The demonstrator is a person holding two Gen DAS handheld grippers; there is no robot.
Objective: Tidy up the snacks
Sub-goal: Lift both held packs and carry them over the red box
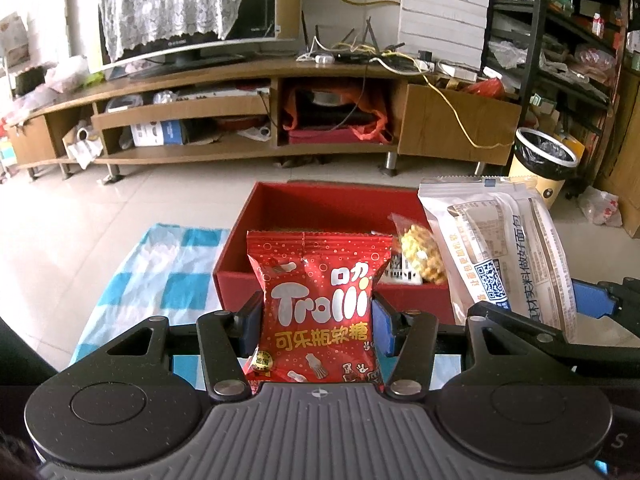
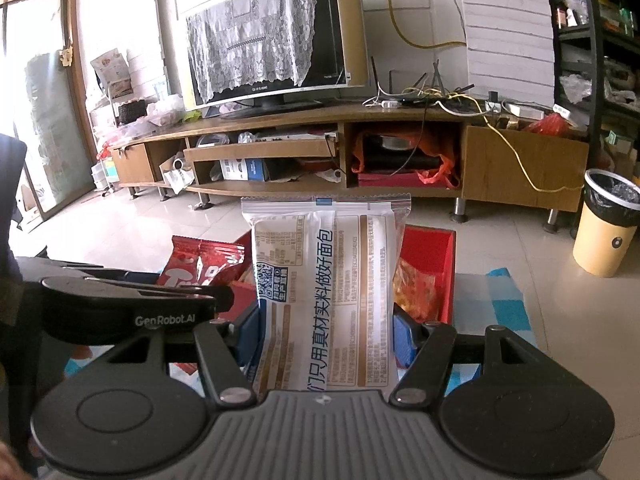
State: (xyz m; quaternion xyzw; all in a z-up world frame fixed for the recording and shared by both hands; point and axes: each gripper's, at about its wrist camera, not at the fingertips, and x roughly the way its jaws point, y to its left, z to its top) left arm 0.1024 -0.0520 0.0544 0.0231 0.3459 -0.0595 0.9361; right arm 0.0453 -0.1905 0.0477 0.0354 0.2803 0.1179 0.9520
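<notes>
Red gummy packet (image 1: pixel 316 308) clamped in left gripper (image 1: pixel 318 316), white bread bag (image 2: pixel 326 300) in right gripper (image 2: pixel 326 332): each should lower squarely over red box (image 1: pixel 240 248) before fingers part.

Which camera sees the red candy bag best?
The left wrist view: the red candy bag faces the camera, held in the left gripper. The right wrist view shows only its crinkled top, behind the left gripper's body.
</notes>
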